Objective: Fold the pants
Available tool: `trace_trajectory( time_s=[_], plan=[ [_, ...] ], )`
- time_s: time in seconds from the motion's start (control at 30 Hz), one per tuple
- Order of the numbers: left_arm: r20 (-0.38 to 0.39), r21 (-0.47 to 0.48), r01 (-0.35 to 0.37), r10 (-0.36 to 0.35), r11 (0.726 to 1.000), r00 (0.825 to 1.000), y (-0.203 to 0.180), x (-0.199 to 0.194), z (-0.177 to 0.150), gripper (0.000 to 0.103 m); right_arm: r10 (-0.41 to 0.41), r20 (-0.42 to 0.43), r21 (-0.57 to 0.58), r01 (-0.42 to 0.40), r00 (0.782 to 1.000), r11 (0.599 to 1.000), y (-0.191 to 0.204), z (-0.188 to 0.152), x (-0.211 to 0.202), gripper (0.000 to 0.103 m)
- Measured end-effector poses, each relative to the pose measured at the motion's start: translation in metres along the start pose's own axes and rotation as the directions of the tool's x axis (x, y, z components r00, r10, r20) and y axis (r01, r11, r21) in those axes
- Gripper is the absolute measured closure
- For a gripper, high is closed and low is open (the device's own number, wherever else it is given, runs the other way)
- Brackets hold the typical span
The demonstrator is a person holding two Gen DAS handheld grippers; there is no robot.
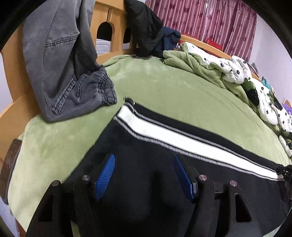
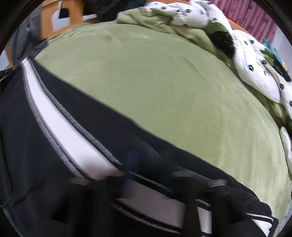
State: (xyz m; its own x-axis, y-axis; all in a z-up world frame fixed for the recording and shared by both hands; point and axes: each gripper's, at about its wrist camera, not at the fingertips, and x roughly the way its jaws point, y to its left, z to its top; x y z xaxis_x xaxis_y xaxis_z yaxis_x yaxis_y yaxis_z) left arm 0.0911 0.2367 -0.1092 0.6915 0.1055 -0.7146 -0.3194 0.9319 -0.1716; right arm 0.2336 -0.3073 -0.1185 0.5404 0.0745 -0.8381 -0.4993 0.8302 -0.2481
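Left wrist view: black pants (image 1: 155,145) with white side stripe (image 1: 182,140) spread flat on green bedsheet (image 1: 164,87). Left gripper (image 1: 144,164) over the black fabric, blue pads (image 1: 105,175) spread apart, nothing pinched. Grey jeans (image 1: 60,63) hanging off wooden headboard (image 1: 102,16), touching the sheet's edge.

Right wrist view: blurred. Right gripper (image 2: 146,164) pressed together, probably pinching pants (image 2: 54,127) near stripe. Crumpled duvet (image 2: 246,63) along sheet's (image 2: 155,73) far side.

Green plush-covered bed (image 1: 164,85) carrying black white-striped pants (image 1: 164,131); grey jeans (image 1: 73,91) beside them, crumpled floral quilt (image 1: 237,73) beyond.
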Motion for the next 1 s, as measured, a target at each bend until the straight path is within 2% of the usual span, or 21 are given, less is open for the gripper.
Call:
trace_trajectory(
  time_s=[0.07, 0.17, 0.2, 0.33, 0.37, 0.4, 0.47, 0.53, 0.57, 0.63, 0.7, 0.77, 0.8, 0.87, 0.9, 1.0],
  plan=[
    [-0.003, -0.001, 0.013, -0.013, 1.000, 1.000, -0.002, -0.002, -0.005, 0.039, -0.049, 0.044, -0.010, 0.049, 0.998, 0.999, 0.006, 0.000, -0.009, 0.098],
    [0.012, 0.003, 0.022, -0.022, 1.000, 1.000, -0.010, -0.003, -0.004, 0.039, -0.066, 0.148, 0.093, 0.053, 0.987, 0.994, -0.008, 0.006, -0.025, 0.098],
    [0.015, -0.001, 0.024, -0.024, 1.000, 1.000, -0.013, -0.003, -0.002, 0.039, -0.063, 0.157, 0.117, 0.045, 0.986, 0.992, -0.012, 0.008, -0.022, 0.098],
    [-0.010, -0.005, 0.075, -0.075, 0.997, 0.997, -0.039, 0.005, 0.004, 0.039, -0.089, 0.078, 0.116, 0.080, 0.993, 0.990, -0.001, 0.009, 0.023, 0.098],
    [-0.012, 0.001, 0.082, -0.082, 0.997, 0.997, -0.046, 0.007, 0.004, 0.039, -0.112, 0.089, 0.113, 0.102, 0.990, 0.988, 0.003, 0.006, 0.028, 0.097],
    [-0.014, 0.009, 0.096, -0.096, 0.995, 0.995, -0.053, 0.007, 0.005, 0.039, -0.119, 0.105, 0.128, 0.105, 0.987, 0.986, 0.003, 0.003, 0.023, 0.095],
    [-0.016, 0.031, 0.147, -0.146, 0.989, 0.989, -0.071, 0.007, 0.009, 0.039, -0.083, 0.128, 0.221, 0.053, 0.988, 0.974, -0.012, 0.000, 0.010, 0.089],
    [-0.015, 0.059, 0.187, -0.186, 0.981, 0.982, -0.092, 0.008, 0.011, 0.039, -0.087, 0.142, 0.297, 0.041, 0.986, 0.954, -0.025, -0.007, -0.005, 0.080],
    [-0.022, 0.072, 0.201, -0.200, 0.977, 0.980, -0.101, 0.010, 0.013, 0.039, -0.135, 0.152, 0.343, 0.075, 0.979, 0.936, -0.034, -0.015, -0.017, 0.076],
    [-0.041, 0.095, 0.243, -0.240, 0.965, 0.970, -0.123, 0.016, 0.015, 0.038, -0.209, 0.151, 0.397, 0.135, 0.966, 0.908, -0.048, -0.027, -0.028, 0.057],
    [-0.066, 0.110, 0.294, -0.288, 0.950, 0.955, -0.148, 0.025, 0.014, 0.038, -0.253, 0.112, 0.442, 0.180, 0.961, 0.879, -0.062, -0.045, -0.025, 0.052],
    [-0.098, 0.126, 0.330, -0.320, 0.935, 0.942, -0.174, 0.040, 0.009, 0.038, -0.232, 0.057, 0.471, 0.179, 0.971, 0.864, -0.076, -0.057, -0.007, 0.052],
    [-0.117, 0.145, 0.321, -0.306, 0.936, 0.945, -0.185, 0.049, 0.006, 0.038, -0.208, 0.071, 0.488, 0.148, 0.976, 0.860, -0.082, -0.060, -0.003, 0.052],
    [-0.152, 0.198, 0.212, -0.184, 0.957, 0.971, -0.202, 0.076, -0.004, 0.039, -0.205, 0.079, 0.492, 0.141, 0.976, 0.859, -0.086, -0.057, -0.003, 0.052],
    [-0.162, 0.214, 0.159, -0.125, 0.964, 0.979, -0.204, 0.088, -0.009, 0.039, -0.211, 0.074, 0.485, 0.150, 0.975, 0.862, -0.086, -0.056, -0.001, 0.052],
    [-0.131, 0.208, 0.165, -0.140, 0.964, 0.981, -0.201, 0.086, -0.012, 0.039, -0.236, 0.065, 0.461, 0.181, 0.970, 0.869, -0.082, -0.053, 0.001, 0.050]
  ],
)
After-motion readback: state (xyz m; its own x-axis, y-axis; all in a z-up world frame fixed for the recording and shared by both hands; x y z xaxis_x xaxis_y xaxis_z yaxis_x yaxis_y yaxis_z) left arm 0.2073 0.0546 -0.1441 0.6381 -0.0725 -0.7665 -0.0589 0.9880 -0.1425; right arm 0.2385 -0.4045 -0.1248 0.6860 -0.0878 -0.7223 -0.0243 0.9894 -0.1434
